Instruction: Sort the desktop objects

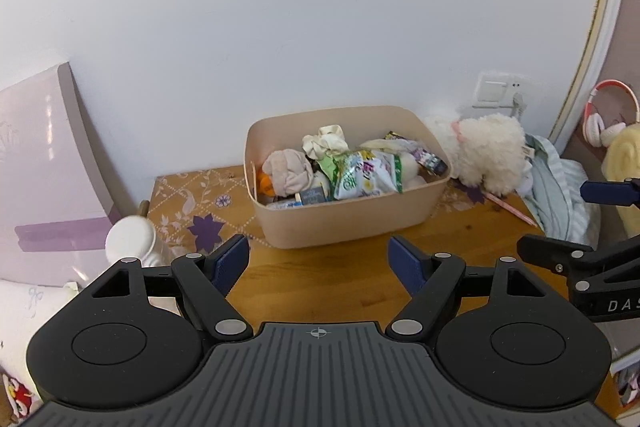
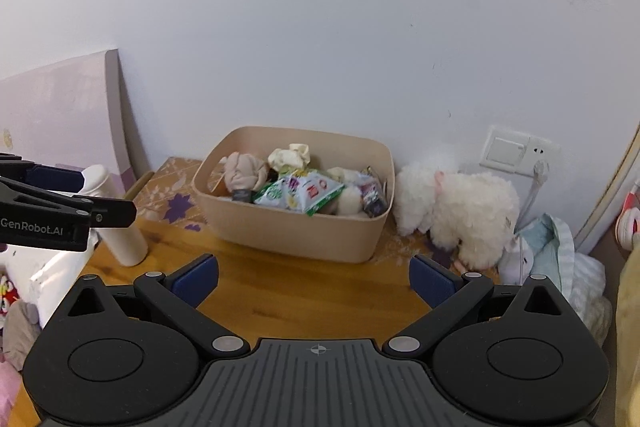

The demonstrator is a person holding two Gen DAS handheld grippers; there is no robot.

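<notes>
A beige bin (image 1: 352, 223) (image 2: 296, 231) stands at the back of the wooden desk (image 1: 340, 279) (image 2: 304, 291), filled with a green snack bag (image 1: 362, 175) (image 2: 298, 195), balled cloths and small packets. My left gripper (image 1: 319, 263) hovers open over bare wood in front of the bin, nothing between its fingers. My right gripper (image 2: 314, 281) is open and empty too, short of the bin. Each gripper shows at the edge of the other's view. A white fluffy plush toy (image 1: 484, 151) (image 2: 460, 215) lies just right of the bin.
A white bottle (image 1: 134, 243) (image 2: 120, 227) stands at the desk's left edge by a leaning pale purple board (image 1: 44, 167). A patterned mat (image 1: 200, 203) lies under the bin. Crumpled striped cloth (image 1: 560, 195) (image 2: 560, 247) and pink headphones (image 1: 604, 115) sit to the right.
</notes>
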